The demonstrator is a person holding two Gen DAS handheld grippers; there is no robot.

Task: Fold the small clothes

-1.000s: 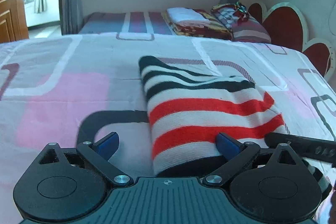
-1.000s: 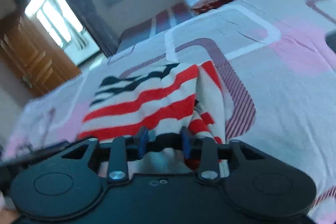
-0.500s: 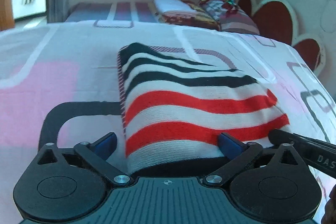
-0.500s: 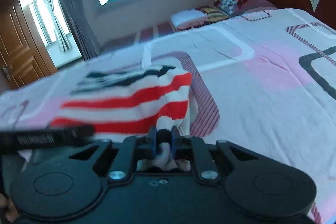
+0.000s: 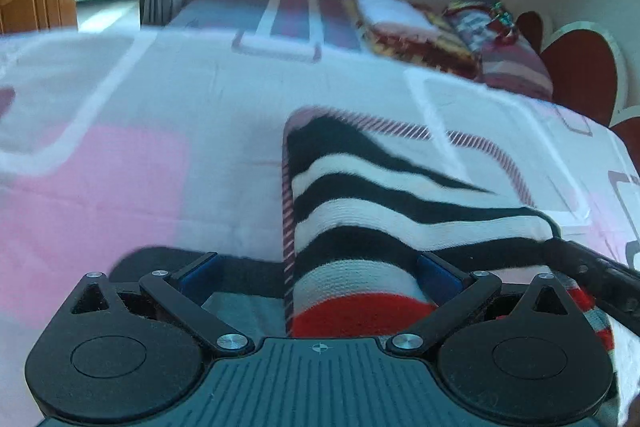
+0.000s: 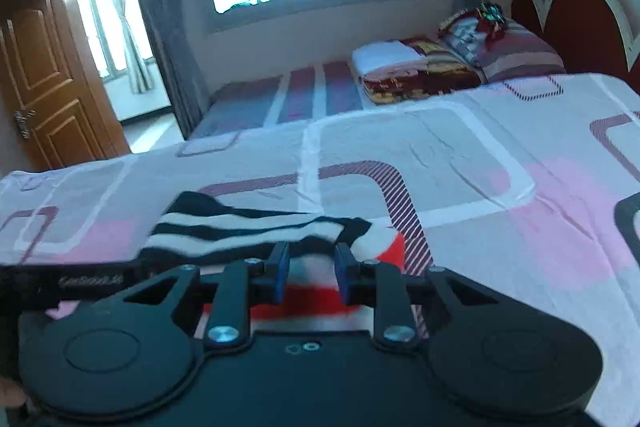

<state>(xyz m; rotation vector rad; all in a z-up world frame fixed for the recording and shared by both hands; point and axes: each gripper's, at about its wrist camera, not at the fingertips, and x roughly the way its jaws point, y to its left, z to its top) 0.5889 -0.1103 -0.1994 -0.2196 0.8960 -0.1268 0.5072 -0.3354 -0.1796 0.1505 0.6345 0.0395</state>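
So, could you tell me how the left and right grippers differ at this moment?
The left gripper stands wide open, while the right gripper has its fingers close together, having just been opening. The left gripper straddles the striped garment's left edge without pressing it; the right gripper sits over the garment's red band, and no cloth is seen pinched between its fingers. Both have blue pads and hover low over the same garment on the bed.
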